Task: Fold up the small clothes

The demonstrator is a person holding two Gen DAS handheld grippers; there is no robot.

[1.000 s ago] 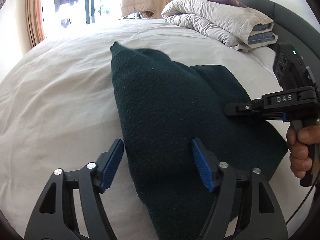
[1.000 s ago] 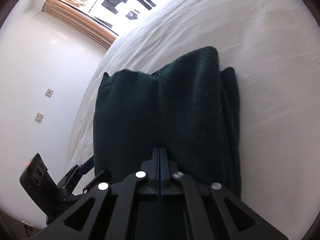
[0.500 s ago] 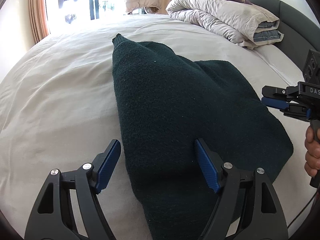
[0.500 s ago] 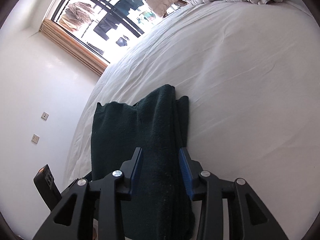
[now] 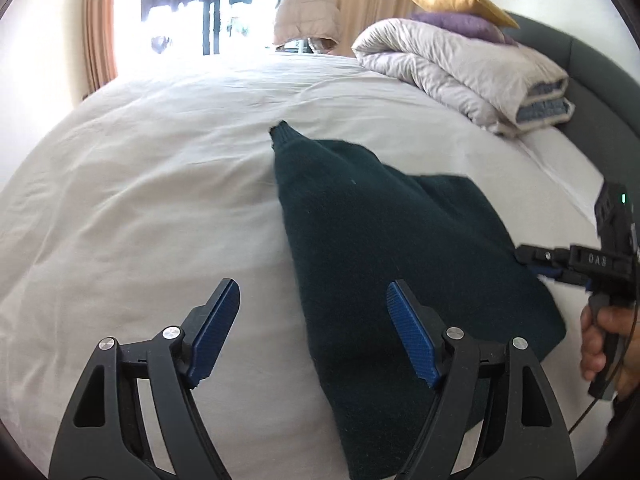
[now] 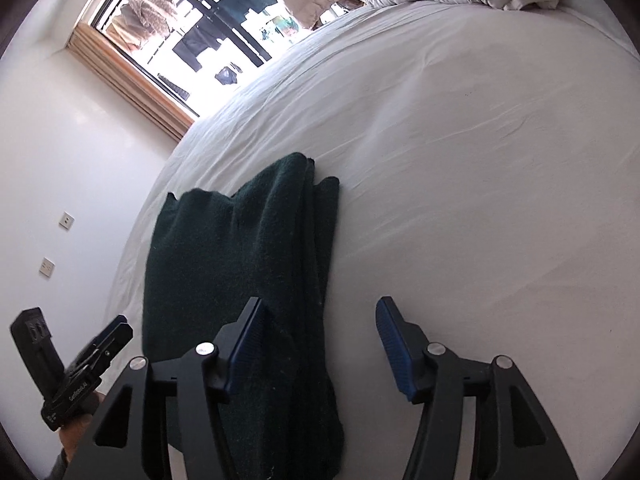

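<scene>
A dark green knitted garment [image 5: 384, 248] lies folded on the white bed sheet [image 5: 160, 200], one narrow corner pointing toward the window. My left gripper [image 5: 314, 328] hovers open above its near left edge, nothing pressed between the blue pads. In the right wrist view the same garment [image 6: 240, 264] lies as a long folded stack. My right gripper [image 6: 318, 344] is above its right edge with the jaws opening, and the pads are clear of the cloth. The right gripper [image 5: 560, 264] also shows at the garment's right side in the left wrist view, held by a hand [image 5: 600, 344].
A folded grey duvet [image 5: 472, 68] with purple and yellow pillows [image 5: 464, 8] lies at the head of the bed beside a dark headboard [image 5: 600, 76]. A bright window [image 5: 208, 12] with curtains faces the far side. A white wall [image 6: 60, 152] with sockets borders the bed's edge.
My right gripper has let go of the garment, opened, and drawn back off its right edge. The garment now lies flat. My left gripper has pulled back a little and stayed open.
</scene>
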